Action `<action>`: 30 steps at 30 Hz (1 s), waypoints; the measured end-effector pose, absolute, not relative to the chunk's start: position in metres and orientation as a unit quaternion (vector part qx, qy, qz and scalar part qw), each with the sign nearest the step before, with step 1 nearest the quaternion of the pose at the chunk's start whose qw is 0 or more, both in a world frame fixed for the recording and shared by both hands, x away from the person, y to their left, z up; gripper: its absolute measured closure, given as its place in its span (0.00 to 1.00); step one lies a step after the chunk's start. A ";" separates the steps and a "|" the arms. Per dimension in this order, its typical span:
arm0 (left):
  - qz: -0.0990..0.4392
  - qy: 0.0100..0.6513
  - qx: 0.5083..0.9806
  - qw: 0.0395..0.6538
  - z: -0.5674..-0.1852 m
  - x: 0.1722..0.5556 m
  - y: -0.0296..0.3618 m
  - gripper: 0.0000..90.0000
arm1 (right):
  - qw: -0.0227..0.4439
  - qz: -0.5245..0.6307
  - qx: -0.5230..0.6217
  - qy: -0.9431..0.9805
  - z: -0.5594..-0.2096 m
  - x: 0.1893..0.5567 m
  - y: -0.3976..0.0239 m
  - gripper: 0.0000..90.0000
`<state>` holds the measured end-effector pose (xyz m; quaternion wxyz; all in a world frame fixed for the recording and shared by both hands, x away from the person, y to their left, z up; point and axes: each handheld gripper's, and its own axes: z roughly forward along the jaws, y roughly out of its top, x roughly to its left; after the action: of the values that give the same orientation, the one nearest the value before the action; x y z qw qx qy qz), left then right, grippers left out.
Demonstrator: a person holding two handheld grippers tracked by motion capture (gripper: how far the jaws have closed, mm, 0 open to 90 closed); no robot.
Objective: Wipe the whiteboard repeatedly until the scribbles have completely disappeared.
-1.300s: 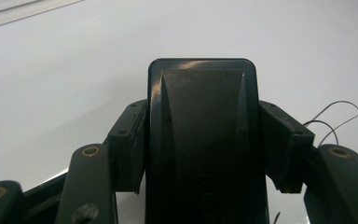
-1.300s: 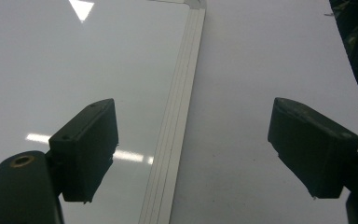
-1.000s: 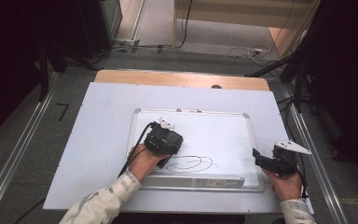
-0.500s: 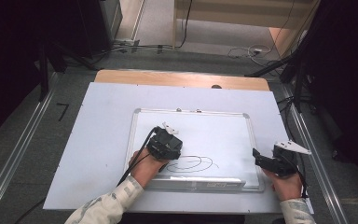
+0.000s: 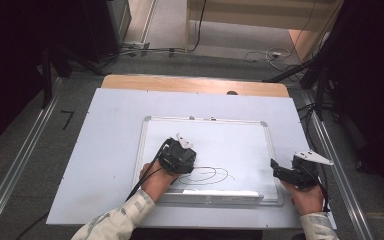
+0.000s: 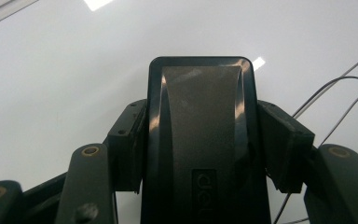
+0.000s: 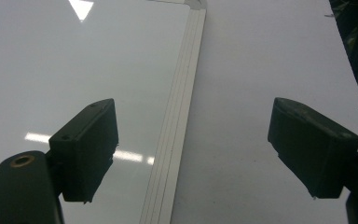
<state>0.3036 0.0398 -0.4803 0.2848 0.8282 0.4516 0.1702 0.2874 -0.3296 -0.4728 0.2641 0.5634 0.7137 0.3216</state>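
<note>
A pale blue-white rectangular table point(image 5: 105, 150) with a wooden far edge stands on grey carpeted floor point(image 5: 25, 150); black cables point(image 5: 260, 52) trail beyond.

My tabletop point(image 5: 105, 165) is pale and matte, with a bare wooden strip point(image 5: 195, 84) showing along its far edge. A whiteboard point(image 5: 230, 145) with a silvery frame lies flat on it, right of centre and nearer my side. Looping black pen lines point(image 5: 207, 175) mark the board's near half. Grey floor point(image 5: 30, 150) surrounds the tabletop on both sides.
</note>
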 end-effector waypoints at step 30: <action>0.157 0.435 0.840 0.284 -0.480 0.303 0.009 0.45 | 0.264 0.322 0.563 0.714 -0.473 0.288 -0.328 0.16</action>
<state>0.3027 0.0088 -0.4796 0.2838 0.8401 0.4350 0.1565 0.2883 -0.3279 -0.4727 0.2640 0.5626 0.7143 0.3217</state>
